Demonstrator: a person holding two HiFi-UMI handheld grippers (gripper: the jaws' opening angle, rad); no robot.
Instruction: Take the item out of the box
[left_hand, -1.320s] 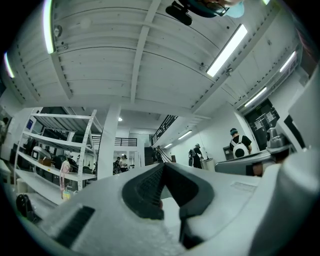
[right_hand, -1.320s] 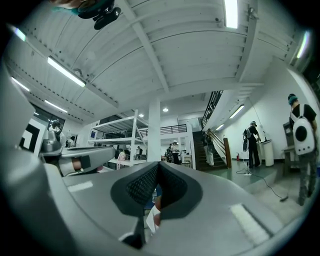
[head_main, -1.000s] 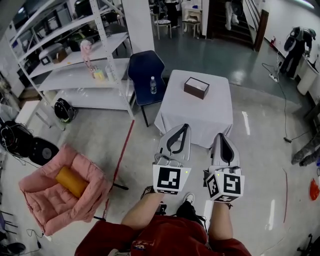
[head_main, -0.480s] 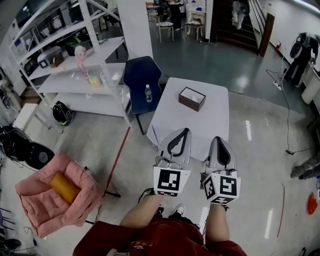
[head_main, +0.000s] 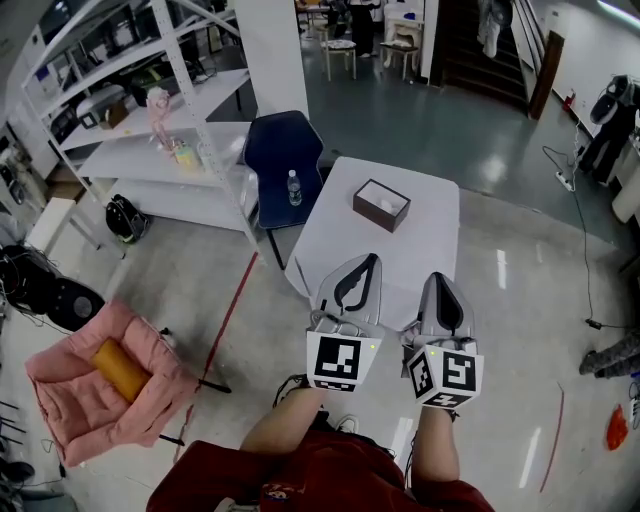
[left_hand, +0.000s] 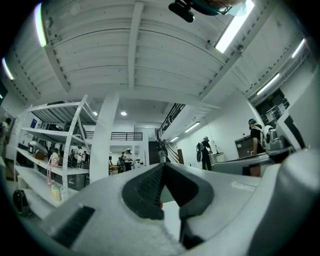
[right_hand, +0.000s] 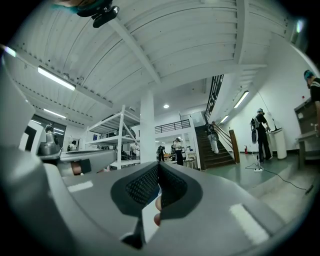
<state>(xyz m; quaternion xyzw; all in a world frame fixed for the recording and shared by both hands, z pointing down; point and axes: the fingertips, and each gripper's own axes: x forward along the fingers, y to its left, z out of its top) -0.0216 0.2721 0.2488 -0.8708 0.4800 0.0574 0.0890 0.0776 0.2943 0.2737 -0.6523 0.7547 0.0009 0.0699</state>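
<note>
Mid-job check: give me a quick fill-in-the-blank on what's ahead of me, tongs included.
1. On the white table sits a brown ____.
2. The left tongs and right tongs are both ____, with nothing between them.
3. The water bottle stands on the ____ chair.

Missing words: box; shut; blue.

**My rig, seen from the head camera**

My left gripper (head_main: 371, 258) and right gripper (head_main: 441, 277) share pale grey, tapered shells. Inside the jaws I see black ribbed pads (right_hand: 142, 187). Each gripper ends in a white cube (head_main: 338, 358) printed with black square markers and carrying a small green dot. I wear a dark red top (head_main: 330, 480).
</note>
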